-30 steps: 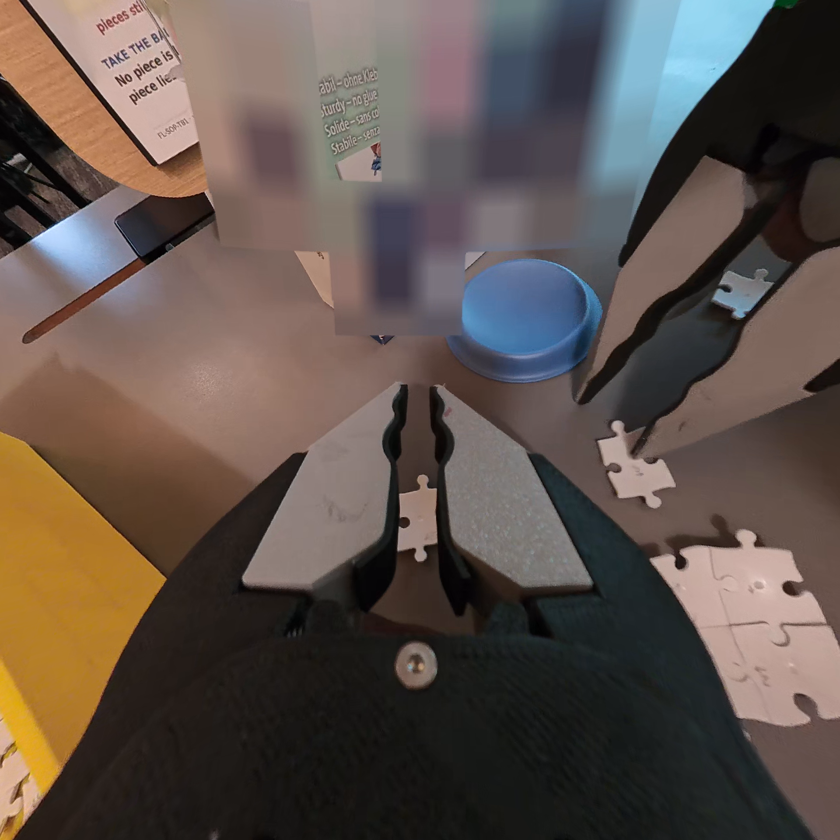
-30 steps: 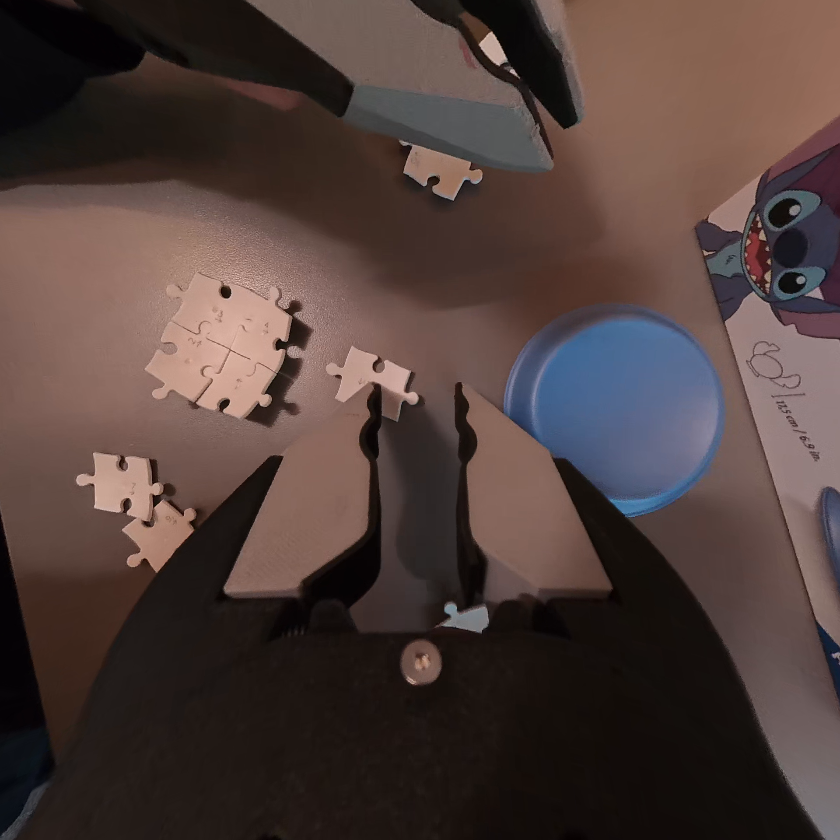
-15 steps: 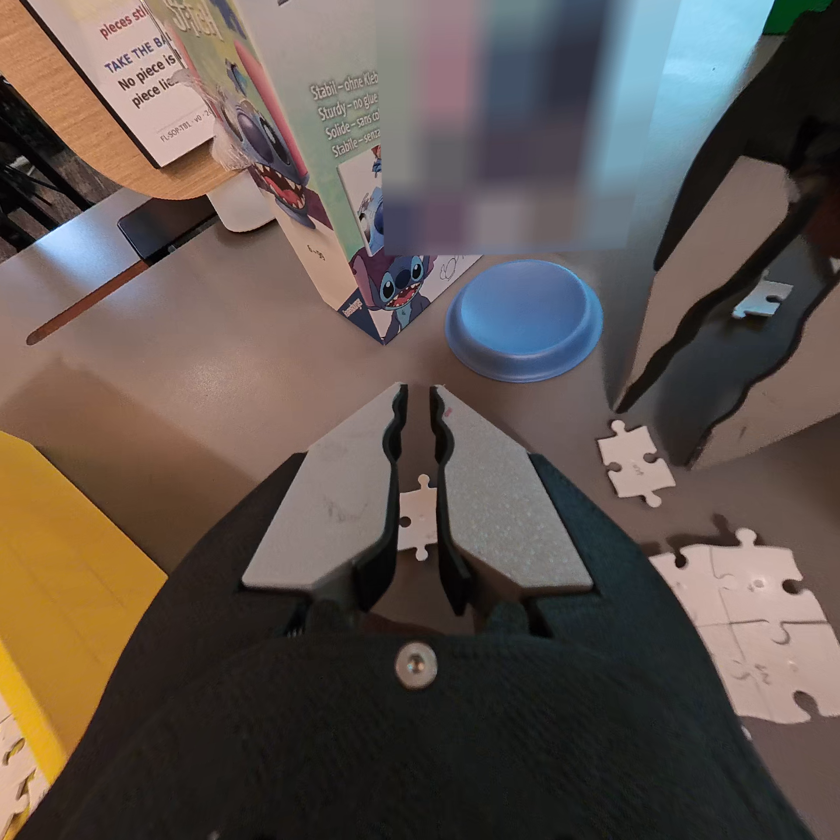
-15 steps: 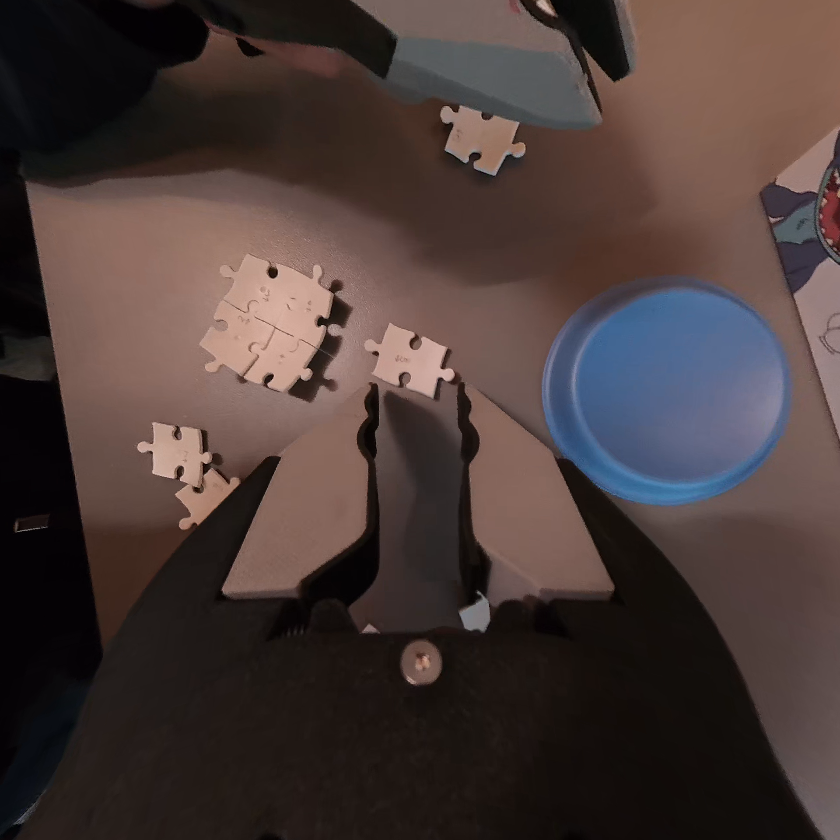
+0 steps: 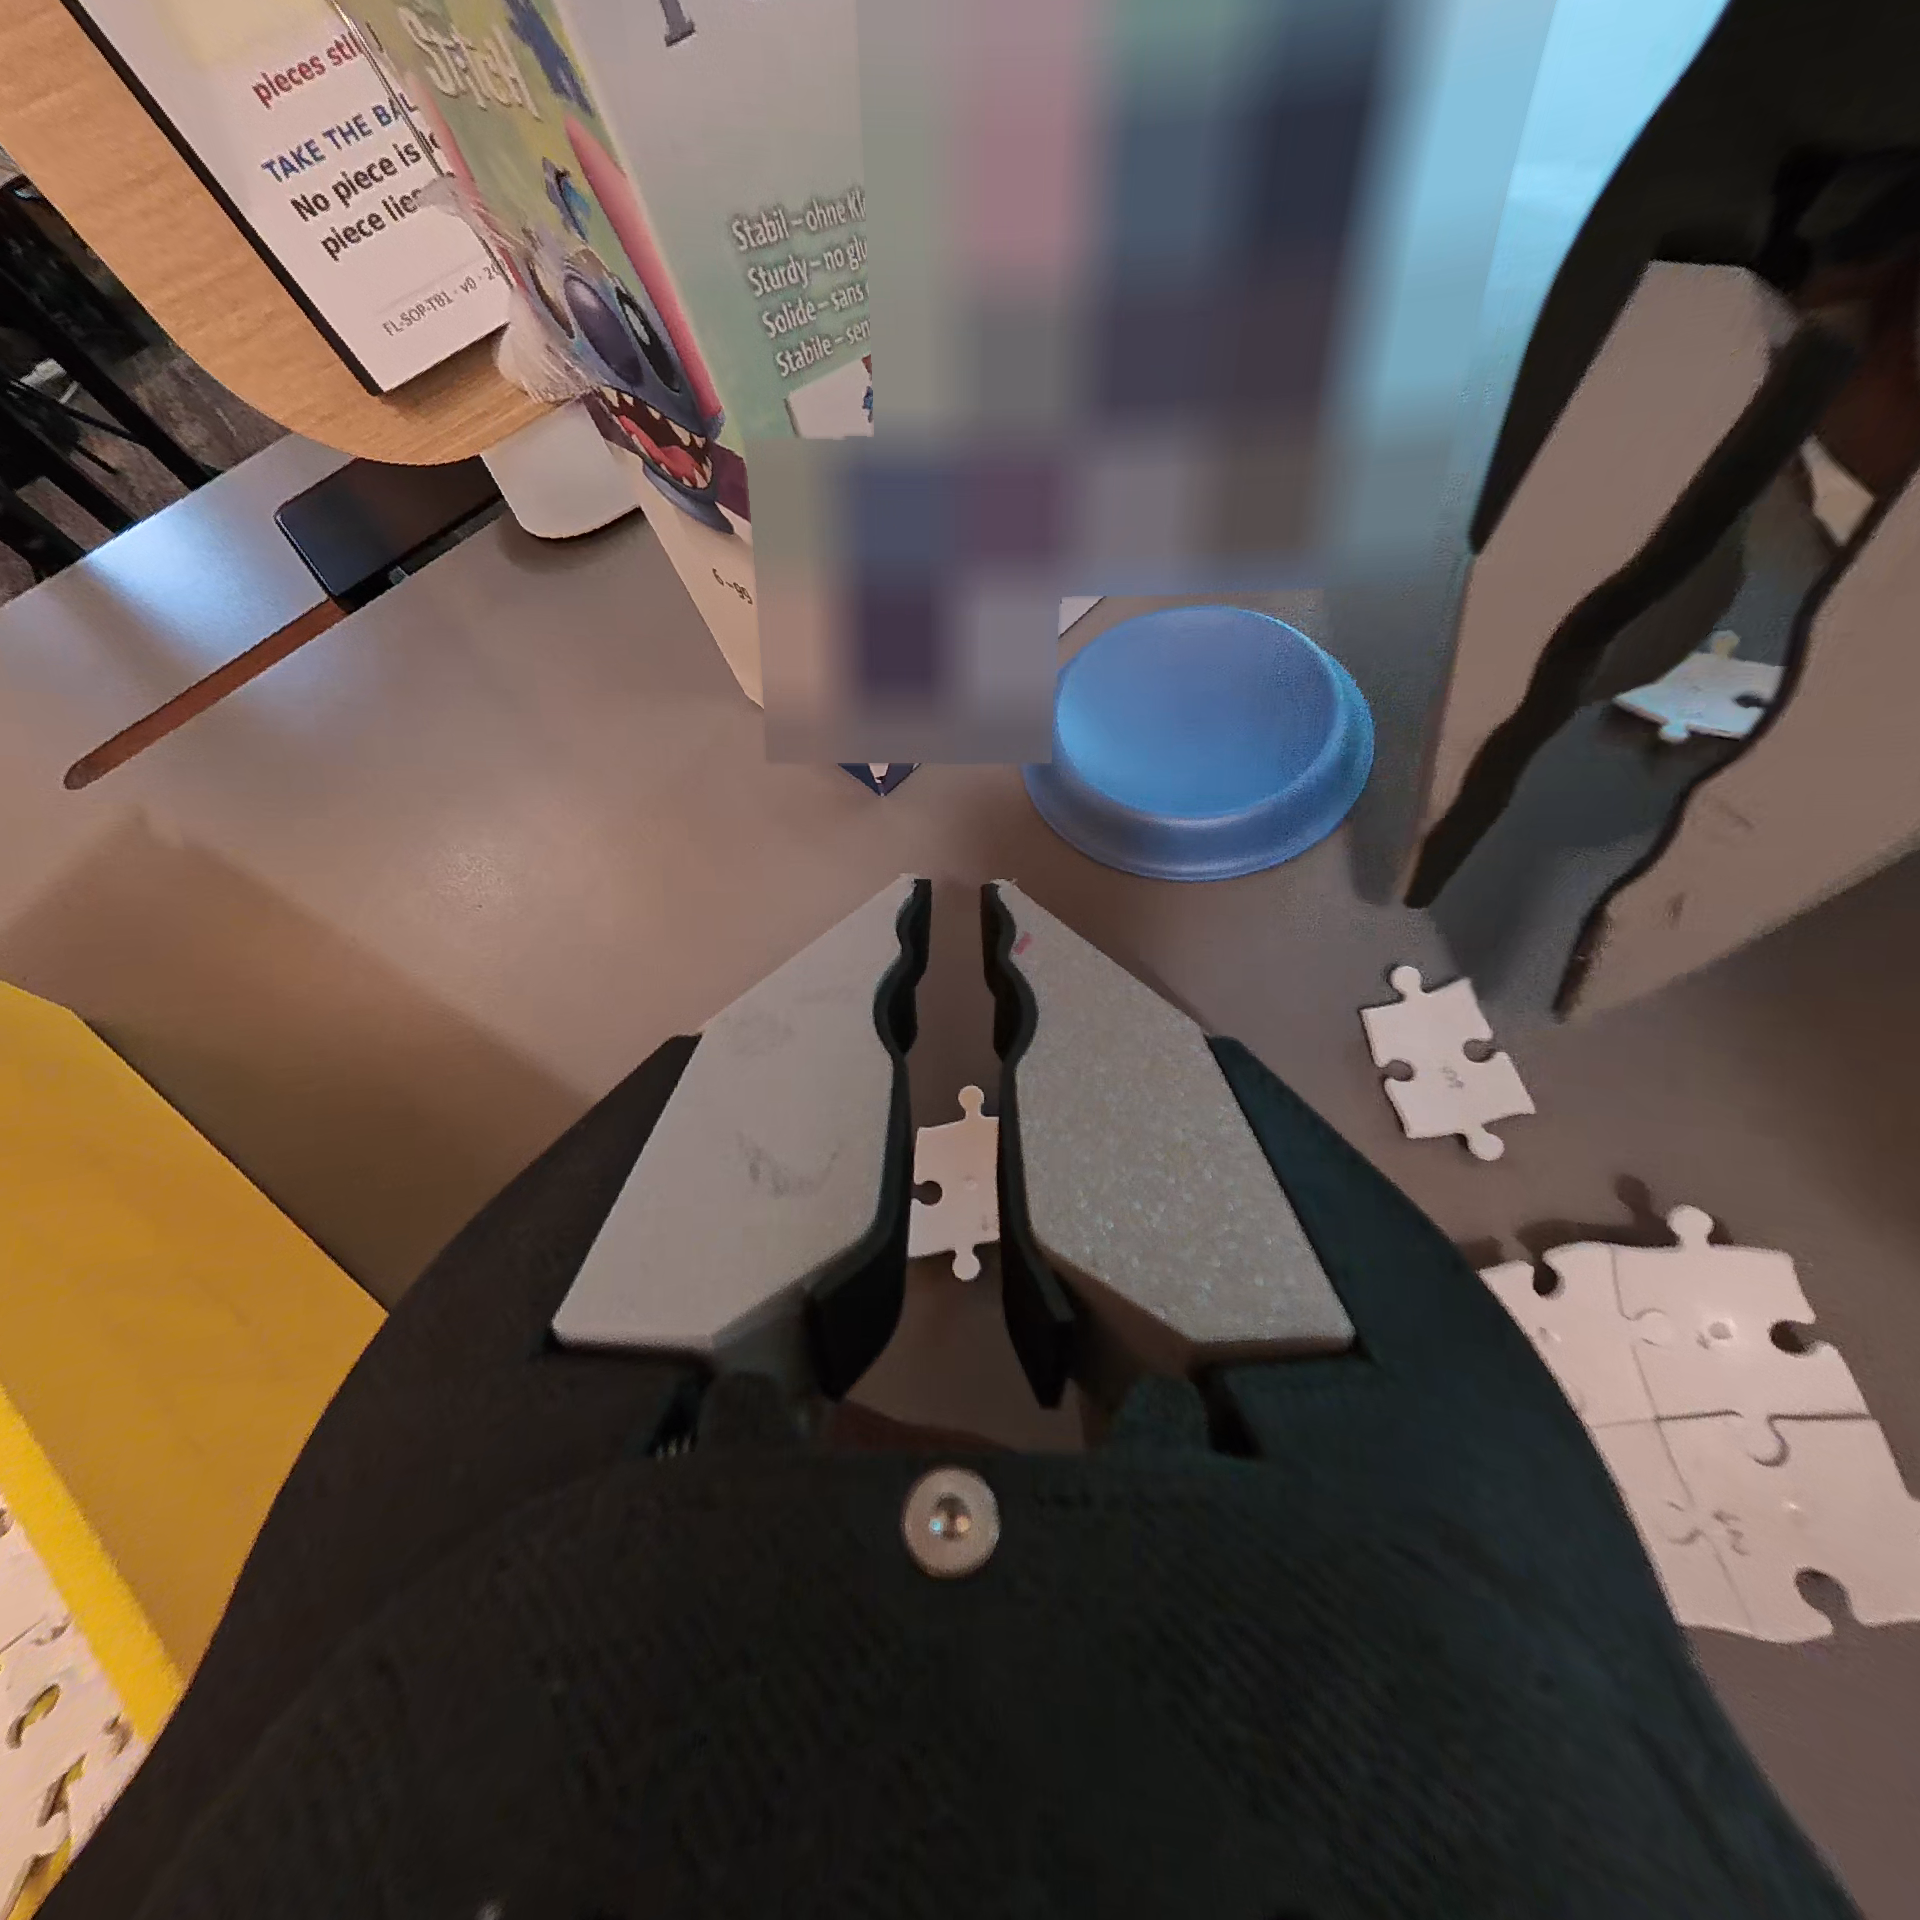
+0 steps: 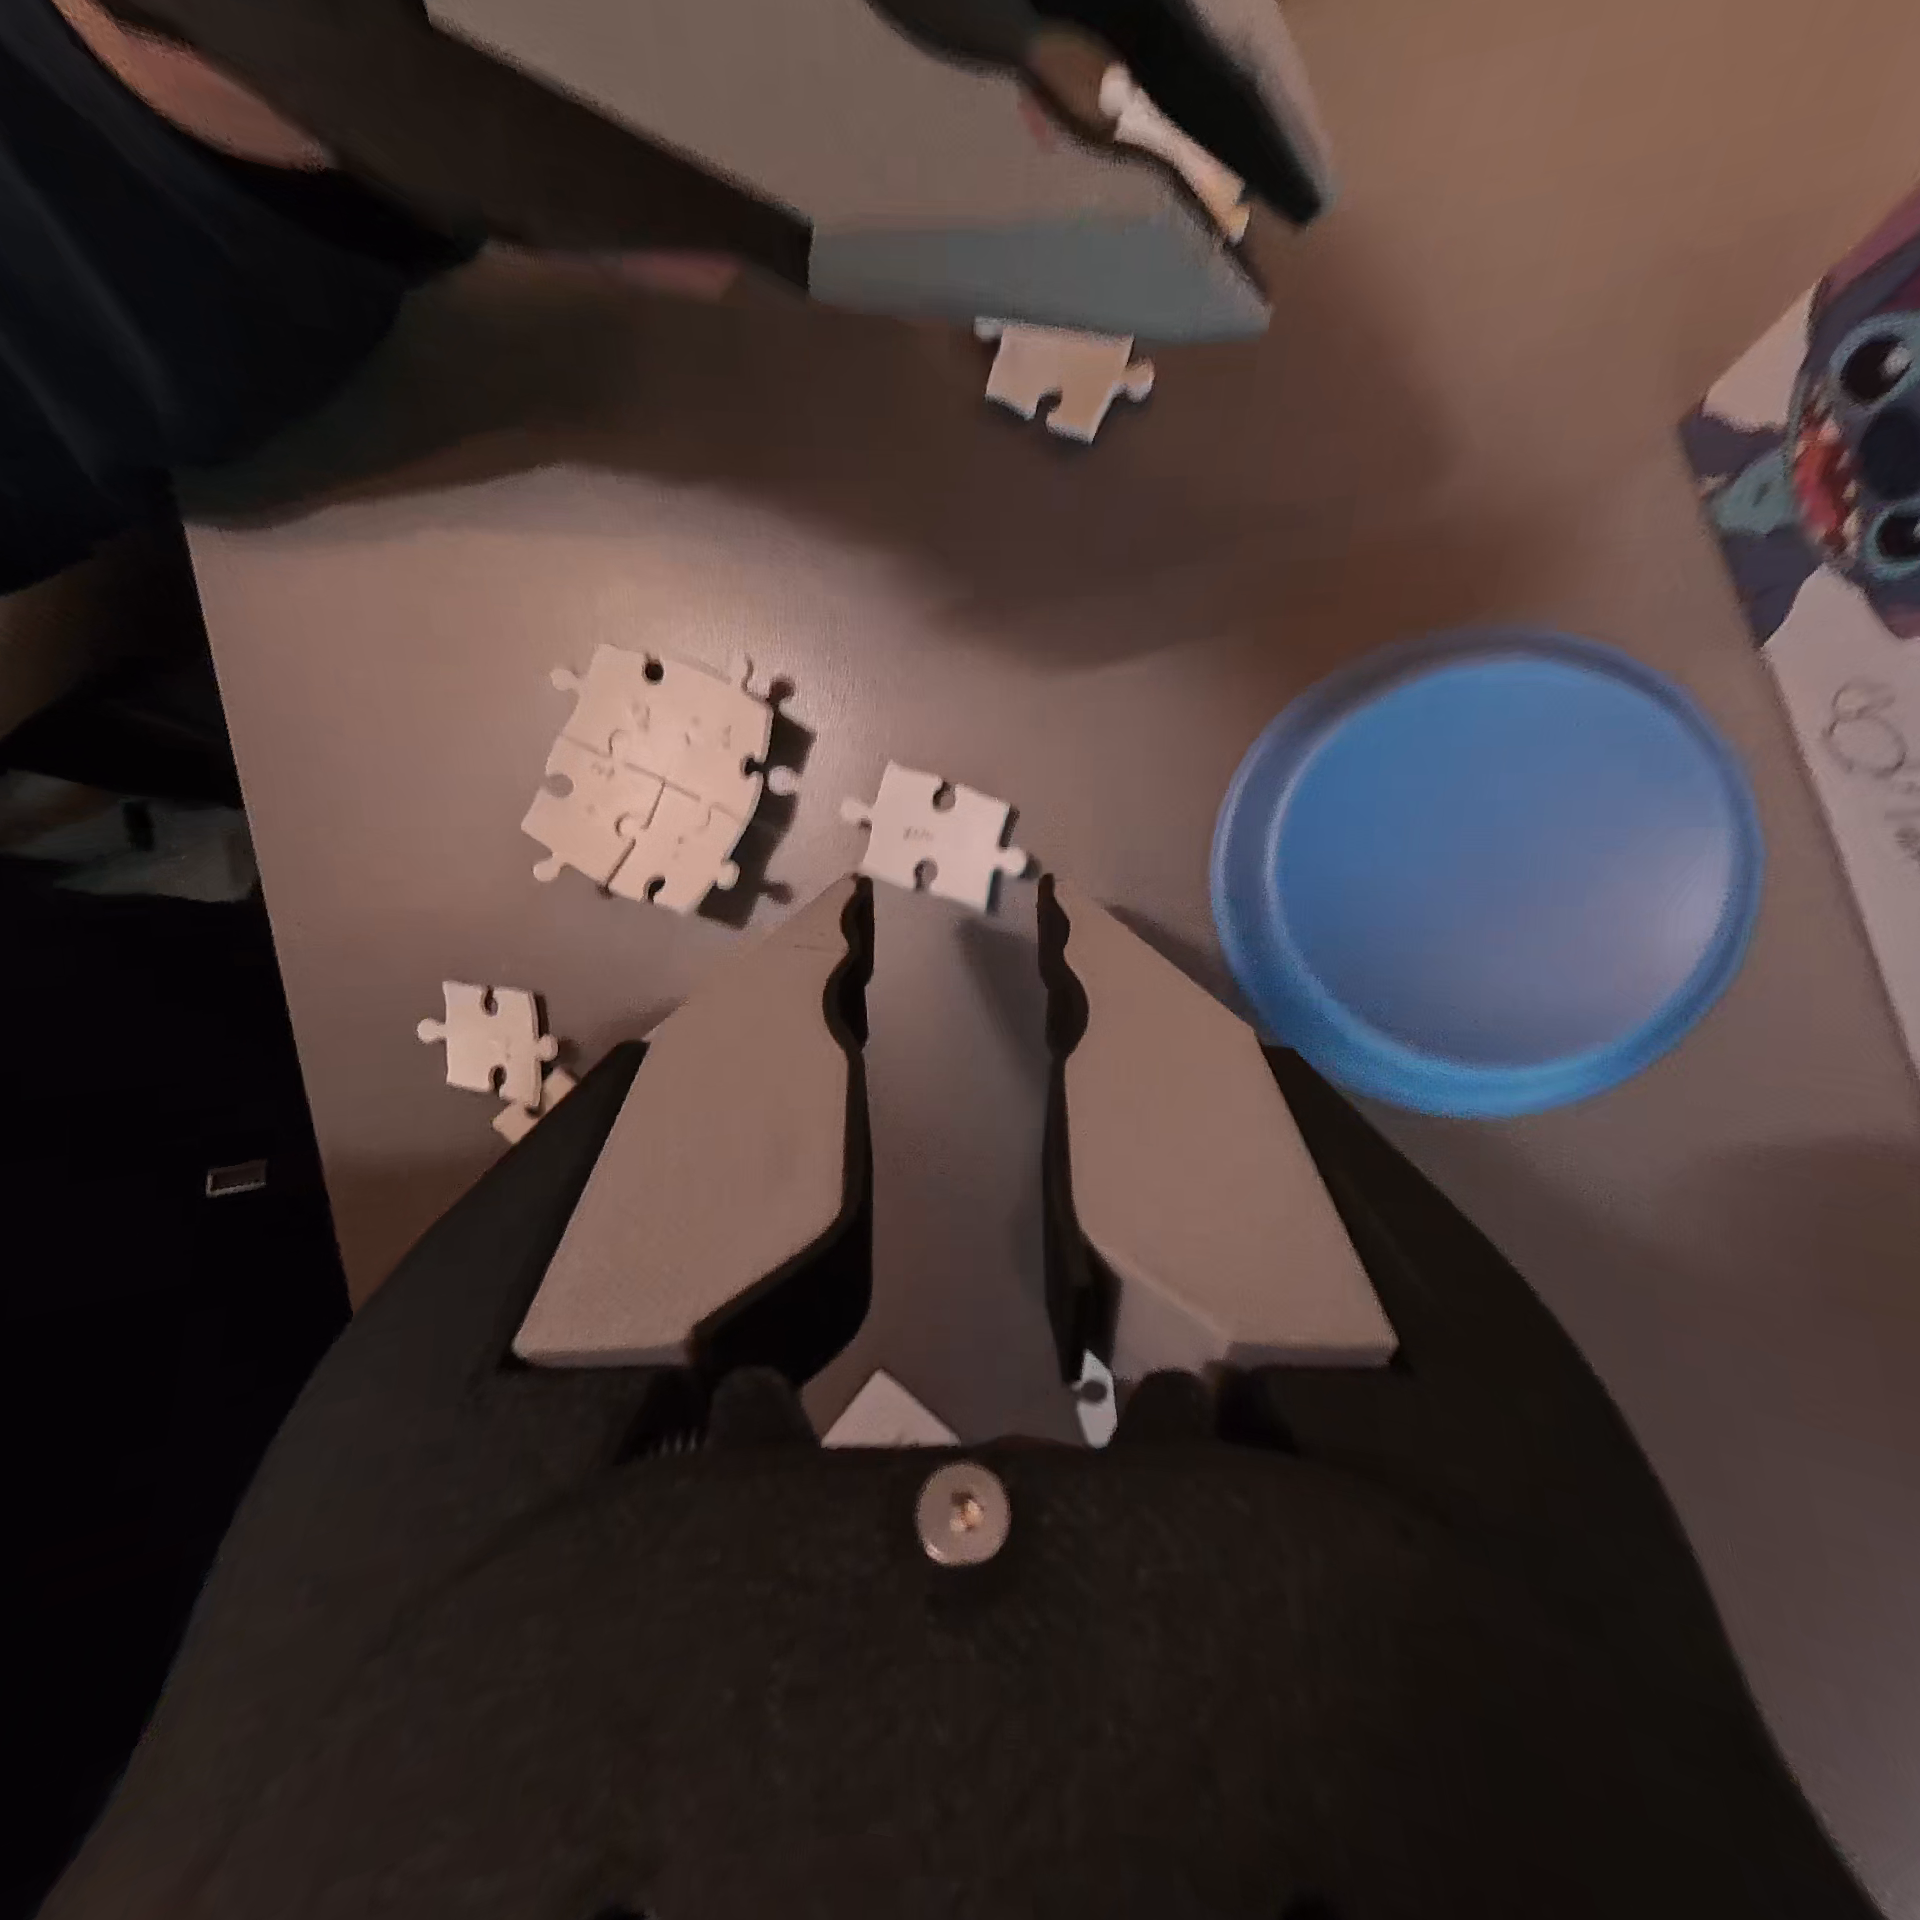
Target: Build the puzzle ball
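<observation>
White puzzle pieces lie face down on the grey table. My right gripper is open and empty, its tips just short of a single piece. The gripper also shows in the left wrist view, beside that piece. A joined block of several pieces lies to its left and also shows in the left wrist view. My left gripper hovers with its jaws almost together and nothing gripped. Another piece lies on the table under it and also shows in the right wrist view.
A blue round stand sits beyond both grippers, in front of the upright puzzle box. A yellow box stands at the left. Two loose pieces lie near the table's edge. A dark phone lies at the back left. Left tips to right tips: about 10 centimeters.
My right gripper has drawn back a little from the single piece, which one tip had overlapped, and has shifted sideways. My left gripper has stayed still.
</observation>
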